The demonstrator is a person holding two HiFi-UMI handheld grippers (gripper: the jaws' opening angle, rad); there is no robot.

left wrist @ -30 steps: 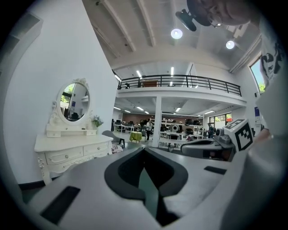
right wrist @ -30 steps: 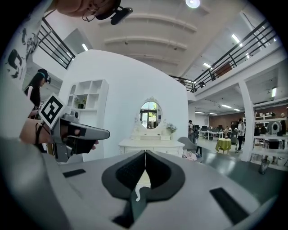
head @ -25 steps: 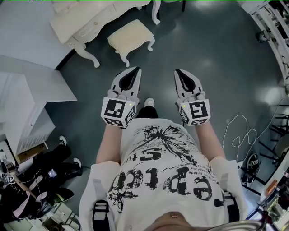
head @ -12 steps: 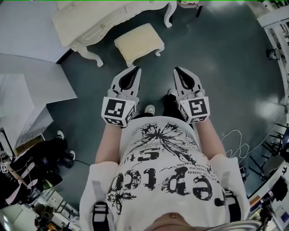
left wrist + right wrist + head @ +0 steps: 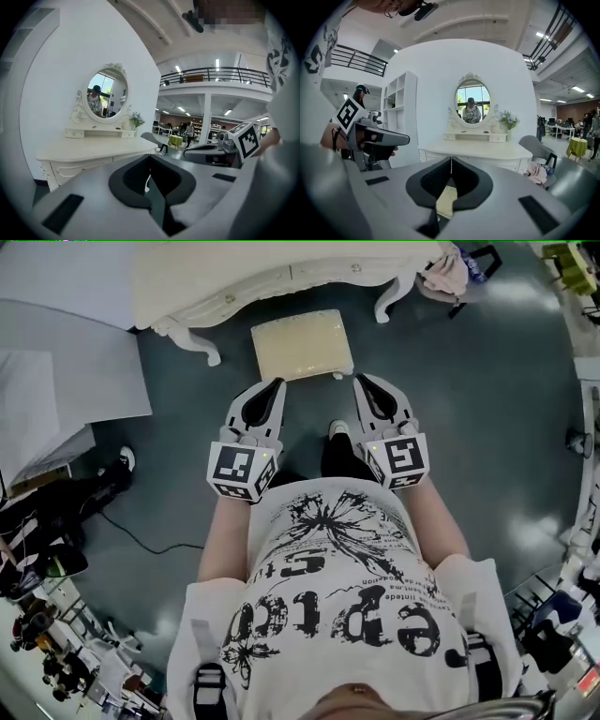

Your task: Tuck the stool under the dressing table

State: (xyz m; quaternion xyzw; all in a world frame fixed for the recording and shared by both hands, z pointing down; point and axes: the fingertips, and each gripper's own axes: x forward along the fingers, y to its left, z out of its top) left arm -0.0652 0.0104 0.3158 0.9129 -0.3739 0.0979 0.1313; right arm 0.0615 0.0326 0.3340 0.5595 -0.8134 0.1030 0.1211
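Observation:
The cream cushioned stool (image 5: pixel 302 343) stands on the dark floor just in front of the white dressing table (image 5: pixel 234 282), outside its leg space. My left gripper (image 5: pixel 275 385) and right gripper (image 5: pixel 361 381) are held side by side just short of the stool's near edge, both shut and holding nothing. In the right gripper view the gripper (image 5: pixel 451 159) points at the table (image 5: pixel 478 151) and its oval mirror (image 5: pixel 472 104), and a strip of the stool (image 5: pixel 447 199) shows below the jaws. The left gripper (image 5: pixel 150 157) faces the table's (image 5: pixel 93 152) left part.
A grey chair with pink cloth (image 5: pixel 450 273) stands right of the table. A white cabinet (image 5: pixel 56 381) lies to the left, with a seated person's legs (image 5: pixel 56 512) and a floor cable (image 5: pixel 141 540) nearby. Shelving edges the right side (image 5: pixel 586 427).
The person has walked and turned towards the table; the stool and table now lie straight ahead and close to both gripper tips. Both grippers stayed shut.

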